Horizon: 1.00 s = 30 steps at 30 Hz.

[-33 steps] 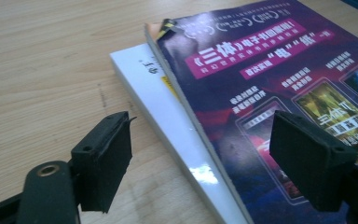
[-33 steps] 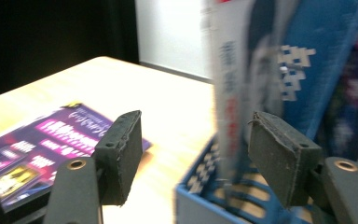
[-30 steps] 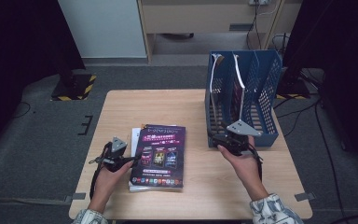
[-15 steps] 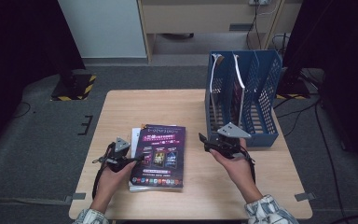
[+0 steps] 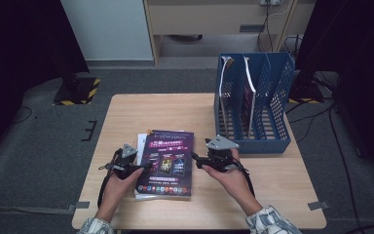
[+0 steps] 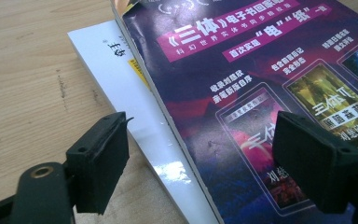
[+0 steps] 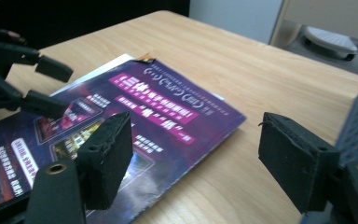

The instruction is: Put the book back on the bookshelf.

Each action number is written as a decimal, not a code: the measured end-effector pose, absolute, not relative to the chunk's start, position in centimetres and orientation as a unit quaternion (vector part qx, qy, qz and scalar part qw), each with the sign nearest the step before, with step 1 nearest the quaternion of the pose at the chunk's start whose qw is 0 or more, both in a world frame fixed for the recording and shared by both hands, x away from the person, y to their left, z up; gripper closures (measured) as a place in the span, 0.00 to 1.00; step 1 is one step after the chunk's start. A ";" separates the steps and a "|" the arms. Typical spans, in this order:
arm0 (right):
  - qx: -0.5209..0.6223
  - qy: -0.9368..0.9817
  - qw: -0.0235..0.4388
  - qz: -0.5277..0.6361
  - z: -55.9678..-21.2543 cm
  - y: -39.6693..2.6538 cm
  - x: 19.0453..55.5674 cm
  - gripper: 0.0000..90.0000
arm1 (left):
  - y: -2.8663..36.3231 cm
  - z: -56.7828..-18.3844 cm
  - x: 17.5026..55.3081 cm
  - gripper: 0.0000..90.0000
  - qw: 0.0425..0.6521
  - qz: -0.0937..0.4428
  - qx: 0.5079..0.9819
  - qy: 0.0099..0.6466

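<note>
White book mostly under magazine

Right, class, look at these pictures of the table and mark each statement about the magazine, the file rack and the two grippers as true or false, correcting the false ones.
1. The purple magazine lies flat on top of a white booklet. True.
2. The blue file rack stands at the left end of the table. False: it stands at the right end.
3. The right gripper is clamped on the magazine. False: its jaws are open beside the magazine's right edge, with nothing between them.
4. The left gripper is at the magazine's left edge with its jaws open. True.
5. The file rack is empty. False: a few thin magazines or files stand in it.
</note>
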State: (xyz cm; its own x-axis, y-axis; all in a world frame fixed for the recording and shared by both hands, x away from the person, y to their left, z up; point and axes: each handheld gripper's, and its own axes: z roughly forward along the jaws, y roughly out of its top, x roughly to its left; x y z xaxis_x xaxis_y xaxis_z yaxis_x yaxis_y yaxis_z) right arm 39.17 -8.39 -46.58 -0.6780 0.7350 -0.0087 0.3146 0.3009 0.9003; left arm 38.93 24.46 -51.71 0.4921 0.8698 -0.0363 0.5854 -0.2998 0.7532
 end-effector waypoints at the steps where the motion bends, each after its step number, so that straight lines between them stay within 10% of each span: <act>1: 0.335 0.780 0.215 0.483 -46.7 -8.1 39.2 0.28 | 24.4 -51.7 38.9 0.21 0.367 0.193 0.782 0.465; 30: 0.356 0.806 0.135 0.453 -50.5 -4.1 41.7 0.16 | 24.7 -52.1 38.9 0.22 0.386 0.181 0.771 0.473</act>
